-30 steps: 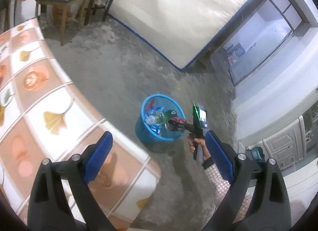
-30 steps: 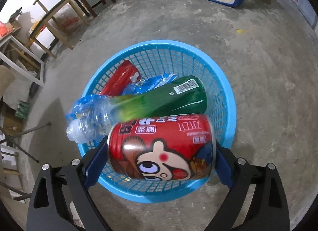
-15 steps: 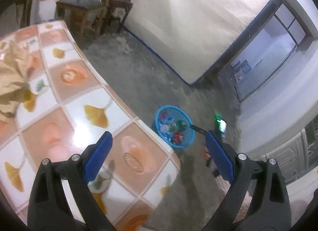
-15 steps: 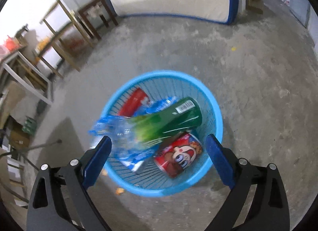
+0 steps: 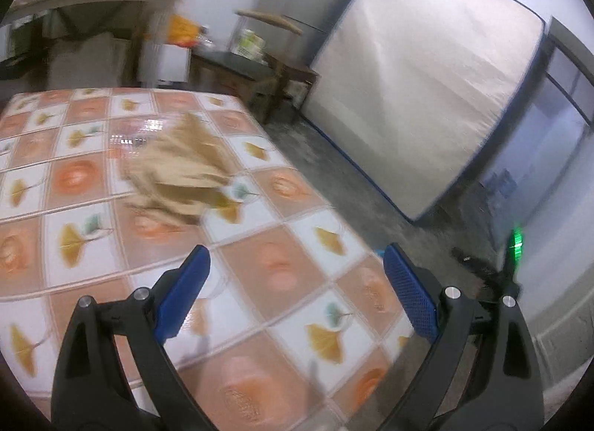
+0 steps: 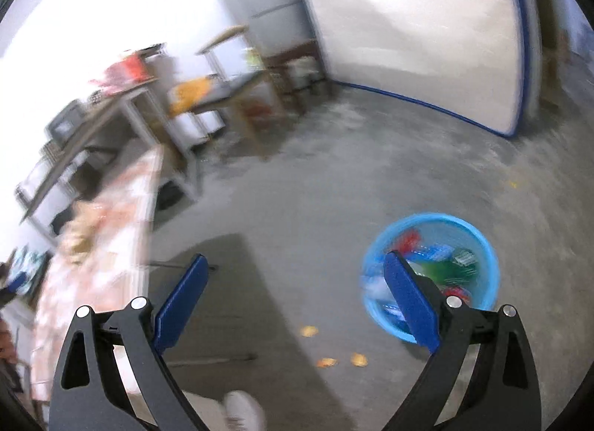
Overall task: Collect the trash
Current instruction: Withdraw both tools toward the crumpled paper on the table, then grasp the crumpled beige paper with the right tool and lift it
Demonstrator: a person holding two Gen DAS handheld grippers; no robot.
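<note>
A: Start nearest. What are the two tools doing?

B: The left hand-held gripper [image 5: 295, 291] fills the bottom of its frame with its blue pads spread wide and nothing between them. The right hand-held gripper [image 6: 293, 299] is the same: pads apart, empty, hanging over bare concrete floor [image 6: 297, 208].

A: And the trash?

B: In the left view, a crumpled brown paper wad [image 5: 182, 167] lies on the tiled surface [image 5: 278, 275], left of centre and beyond the pads, not touching them. The picture is smeared, so I'd say paper, though it may be a bag. In the right view, the blue basket [image 6: 482, 245] sits on the floor at lower right, partly behind the right pad, with a green bottle [image 6: 451, 265] and red and blue scraps inside.

A: Farther back?

B: A mattress [image 5: 427, 97] leans against the wall at upper right, and a dark chair [image 5: 241, 63] stands beyond the surface at top centre.

A: What could go wrong?

B: The wad looks light and springy, so pads closing on a loose edge may tear off a flap or push the whole thing along the slick tiles. The basket is well apart from the surface, low on the floor, so a weak pinch could drop the paper beside the small orange bits [image 6: 328, 360] near it.
</note>
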